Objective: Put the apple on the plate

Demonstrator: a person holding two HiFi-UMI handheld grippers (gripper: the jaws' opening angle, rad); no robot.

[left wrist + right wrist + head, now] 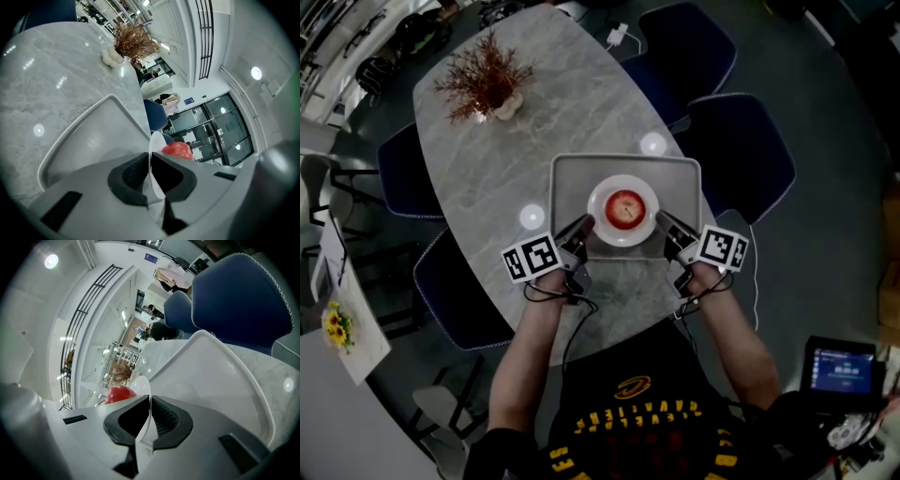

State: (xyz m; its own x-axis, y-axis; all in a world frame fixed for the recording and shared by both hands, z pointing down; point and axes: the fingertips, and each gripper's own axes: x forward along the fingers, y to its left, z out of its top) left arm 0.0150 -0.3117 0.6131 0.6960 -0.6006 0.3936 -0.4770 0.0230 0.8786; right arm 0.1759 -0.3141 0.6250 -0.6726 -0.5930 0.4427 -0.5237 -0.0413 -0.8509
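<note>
Two tongs are clenched on the plate (623, 237): the left tongs (586, 223) pinch its rim at one side and the right tongs (662, 221) pinch the opposite side. Between them the apple (624, 208) sits on the plate, with the tray (572, 183) beneath on the bench (572, 103).

Right gripper (149, 401): grey body, two dark-padded fingers (165, 422) pressed together on the thin white rim of a plate (140, 383), seen edge-on. Apple (119, 393): red, on the plate, beyond the left-hand finger. Tray (220, 376): pale grey, raised rim, spread below the fingers. Worktop (283, 373): grey marble, under the tray. Chairs (243, 296): two, dark blue, beyond the tray. Dried plant (123, 373): small, distant
</note>
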